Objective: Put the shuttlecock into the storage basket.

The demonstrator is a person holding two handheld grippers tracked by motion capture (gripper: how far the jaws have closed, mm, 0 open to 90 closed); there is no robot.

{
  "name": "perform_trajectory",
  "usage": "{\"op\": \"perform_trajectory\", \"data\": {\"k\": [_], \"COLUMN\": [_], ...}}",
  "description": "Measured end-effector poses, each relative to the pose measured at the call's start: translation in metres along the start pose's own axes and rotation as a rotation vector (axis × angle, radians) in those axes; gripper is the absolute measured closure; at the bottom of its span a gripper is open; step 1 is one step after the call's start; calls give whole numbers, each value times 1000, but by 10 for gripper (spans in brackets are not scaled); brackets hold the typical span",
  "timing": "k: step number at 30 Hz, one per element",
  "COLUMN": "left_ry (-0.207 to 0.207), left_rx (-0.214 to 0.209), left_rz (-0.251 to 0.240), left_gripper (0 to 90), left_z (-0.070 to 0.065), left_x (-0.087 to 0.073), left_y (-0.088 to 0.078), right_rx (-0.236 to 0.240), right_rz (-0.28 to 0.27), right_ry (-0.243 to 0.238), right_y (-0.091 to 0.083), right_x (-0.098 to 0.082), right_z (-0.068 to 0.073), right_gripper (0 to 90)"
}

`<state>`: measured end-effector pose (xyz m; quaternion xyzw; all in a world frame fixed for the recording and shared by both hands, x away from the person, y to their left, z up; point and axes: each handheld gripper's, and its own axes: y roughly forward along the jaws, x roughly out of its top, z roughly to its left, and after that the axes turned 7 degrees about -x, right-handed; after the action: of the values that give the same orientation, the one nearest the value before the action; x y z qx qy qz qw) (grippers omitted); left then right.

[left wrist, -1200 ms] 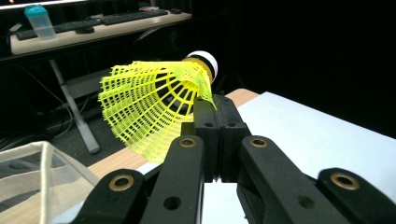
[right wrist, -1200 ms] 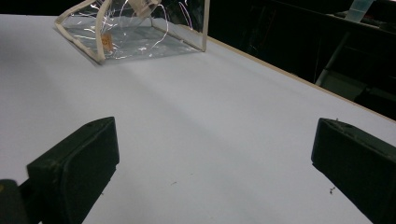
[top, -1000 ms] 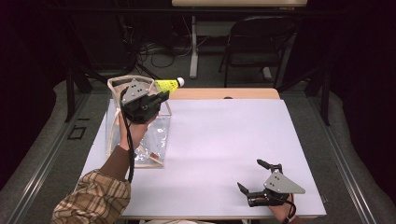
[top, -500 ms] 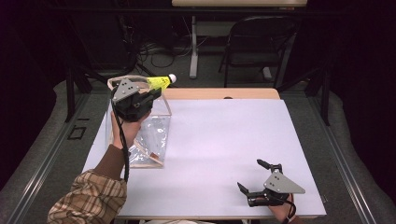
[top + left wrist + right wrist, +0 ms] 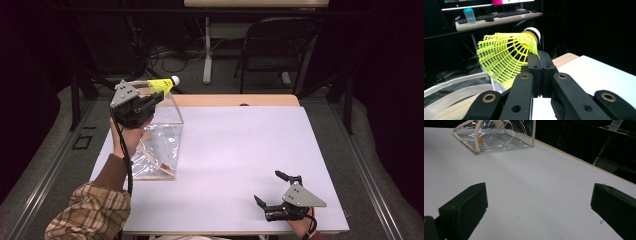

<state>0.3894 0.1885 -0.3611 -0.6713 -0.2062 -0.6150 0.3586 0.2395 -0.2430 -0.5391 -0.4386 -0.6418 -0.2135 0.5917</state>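
We pinch the yellow shuttlecock (image 5: 506, 58) by its skirt in the left gripper (image 5: 540, 62) above the clear bag (image 5: 157, 145), while the right gripper (image 5: 272, 192) rests wide open, free to help

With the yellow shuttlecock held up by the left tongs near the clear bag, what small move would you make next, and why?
Probably bring the left tongs toward the open white table and lower them. They are shut on the skirt of the yellow shuttlecock, held in the air above the clear bag. The right tongs rest open near the table's front edge.
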Motion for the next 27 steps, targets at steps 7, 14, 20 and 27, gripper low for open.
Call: {"op": "perform_trajectory", "data": {"k": [7, 14, 20, 27], "left_ry": [3, -9, -13, -9], "left_rx": [20, 42, 59, 69], "left_rz": [-1, -9, -14, -10], "left_gripper": [900, 899, 899, 899], "left_z": [4, 12, 16, 19], "left_x": [1, 1, 1, 1], "left_y": [-5, -11, -16, -17], "right_rx": [-3, -2, -3, -4], "right_rz": [1, 7, 2, 4], "right_ry": [6, 2, 6, 4], "right_y": [0, 0, 0, 0], "right_x": [0, 0, 0, 0], "right_z": [0, -1, 0, 0], "right_gripper": [5, 5, 5, 6]}}
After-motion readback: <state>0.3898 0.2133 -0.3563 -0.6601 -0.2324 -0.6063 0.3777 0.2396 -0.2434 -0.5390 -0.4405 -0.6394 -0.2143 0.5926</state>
